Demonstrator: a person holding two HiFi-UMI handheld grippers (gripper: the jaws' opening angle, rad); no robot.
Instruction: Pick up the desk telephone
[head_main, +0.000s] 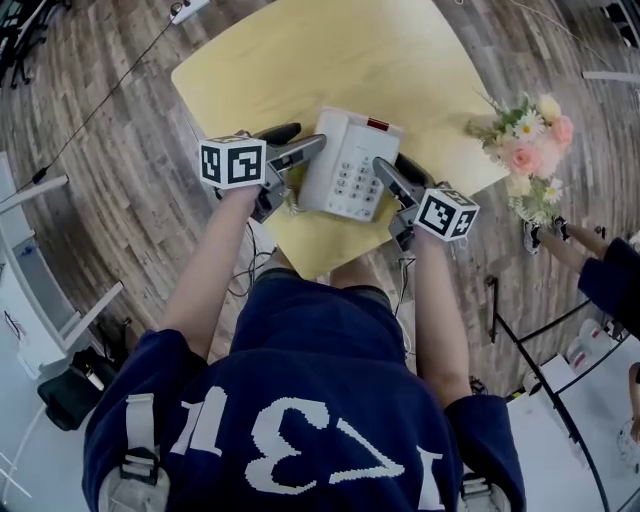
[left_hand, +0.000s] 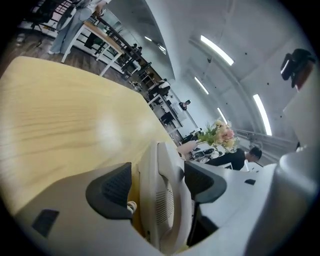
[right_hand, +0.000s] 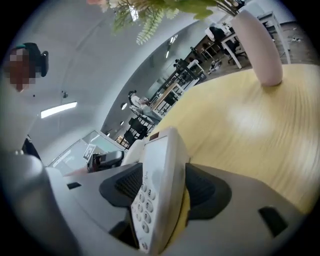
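A white desk telephone (head_main: 350, 165) with a grey keypad lies flat near the front edge of the pale yellow table (head_main: 300, 60). My left gripper (head_main: 305, 142) is at the phone's left side. In the left gripper view the handset side of the phone (left_hand: 167, 200) runs between the gripper's (left_hand: 156, 187) dark pads, with a gap at the left pad. My right gripper (head_main: 392, 172) is at the phone's right side. Its (right_hand: 162, 189) pads flank the keypad edge of the phone (right_hand: 160, 175). Both stand open around the phone.
A bunch of pink and white flowers (head_main: 525, 140) in a pale vase (right_hand: 260, 47) stands at the table's right corner. Another person's legs (head_main: 560, 240) are on the floor at the right. A power strip (head_main: 185, 10) lies at the top left.
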